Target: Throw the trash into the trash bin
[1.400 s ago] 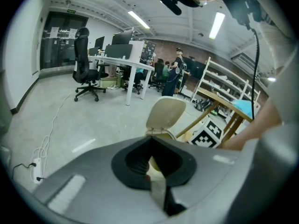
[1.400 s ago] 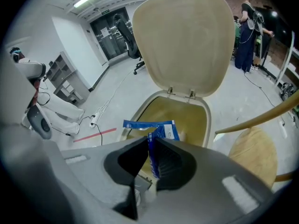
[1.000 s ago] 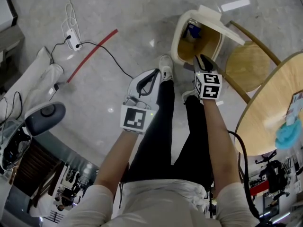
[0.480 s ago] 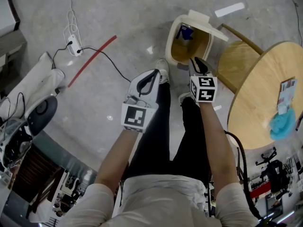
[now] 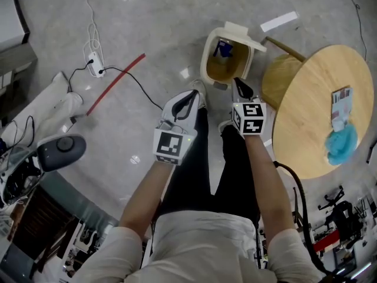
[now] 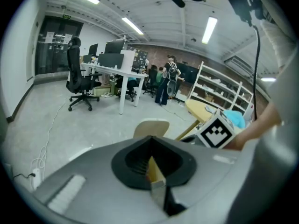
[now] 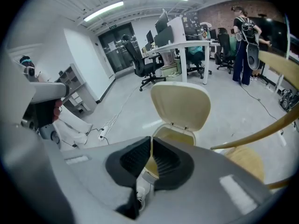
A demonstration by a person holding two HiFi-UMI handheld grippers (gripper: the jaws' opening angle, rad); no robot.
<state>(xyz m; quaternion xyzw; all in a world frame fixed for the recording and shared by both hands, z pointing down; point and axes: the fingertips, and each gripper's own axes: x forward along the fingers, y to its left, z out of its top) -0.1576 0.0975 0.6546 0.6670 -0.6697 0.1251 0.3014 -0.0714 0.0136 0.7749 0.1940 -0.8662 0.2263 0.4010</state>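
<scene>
Head view: the left gripper point(image 5: 189, 99) and the right gripper point(image 5: 240, 88) are side by side above the floor, both empty. The open bin point(image 5: 207, 63) stands just beyond the right fingers. Blue trash point(image 5: 222, 48) lies inside it, and only this view shows it.

Left gripper view: the fingers are pressed together with nothing between them. Beyond them are a chair point(image 6: 152, 127) and a table point(image 6: 205, 108).

Right gripper view: the fingers have just been closing and only a thin slit is left, empty. The bin, lid raised, is straight beyond them.
</scene>
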